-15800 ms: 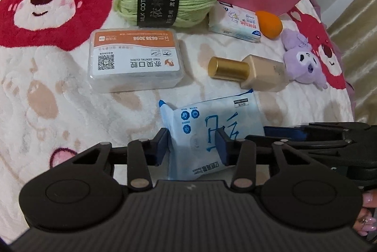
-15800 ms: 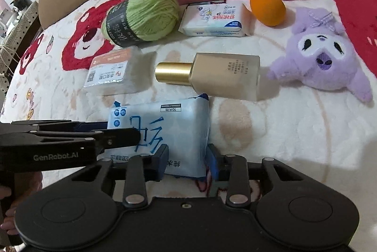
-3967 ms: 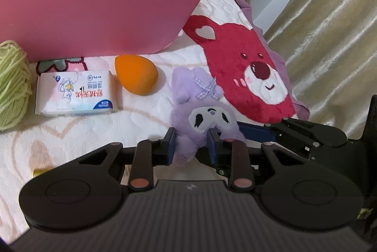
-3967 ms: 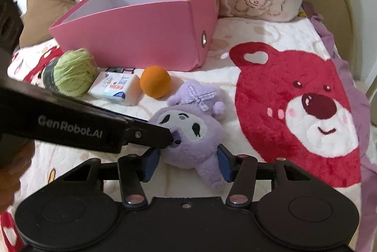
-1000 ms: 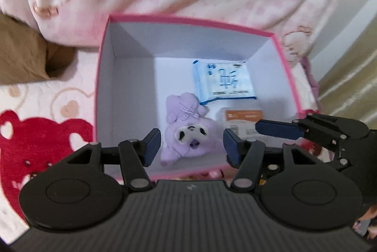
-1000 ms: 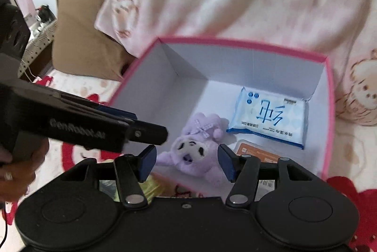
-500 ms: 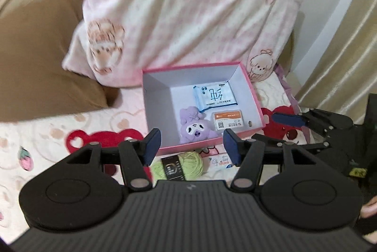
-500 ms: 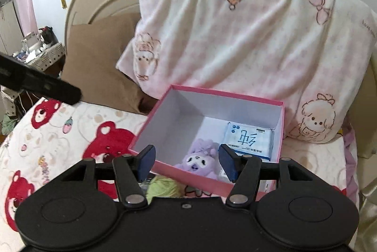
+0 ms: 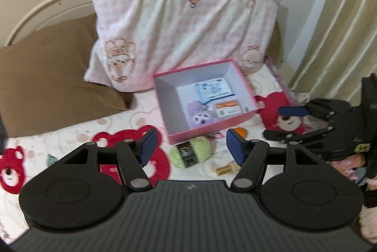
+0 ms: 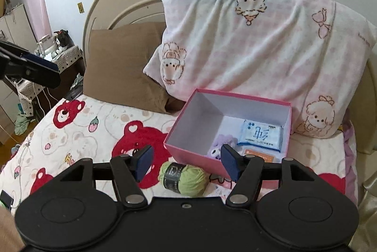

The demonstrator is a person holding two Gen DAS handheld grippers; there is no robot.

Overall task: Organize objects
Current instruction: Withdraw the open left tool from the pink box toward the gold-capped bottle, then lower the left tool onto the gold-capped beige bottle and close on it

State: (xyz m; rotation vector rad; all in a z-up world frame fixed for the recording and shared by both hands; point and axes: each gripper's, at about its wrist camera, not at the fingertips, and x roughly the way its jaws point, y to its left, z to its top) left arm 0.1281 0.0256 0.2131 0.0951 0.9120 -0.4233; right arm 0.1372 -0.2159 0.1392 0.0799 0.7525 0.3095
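The pink box (image 9: 212,128) (image 10: 188,149) stands on the bed before the pillows. Inside lie a purple plush (image 9: 200,115) (image 10: 221,143), a blue wipes pack (image 9: 213,89) (image 10: 259,135) and an orange-labelled box (image 9: 228,108) (image 10: 259,157). A green yarn ball (image 9: 192,152) (image 10: 186,177), an orange sponge (image 9: 242,132) and a gold-capped bottle (image 9: 227,168) lie in front of the box. My left gripper (image 9: 190,146) (image 10: 53,74) and right gripper (image 10: 186,161) (image 9: 280,122) hover high above the bed. Both jaws are opening with nothing between them.
A pink-patterned pillow (image 9: 183,23) and a brown pillow (image 10: 122,63) lean on the headboard behind the box. The bear-print blanket (image 10: 82,134) spreads to the left. A curtain (image 9: 341,28) hangs on the right, and furniture (image 10: 14,40) stands beyond the bed's left edge.
Both grippers have risen and pulled back from the box, which looks smaller now. Their jaws stand a little wider. The plush, held four seconds ago, lies in the box.
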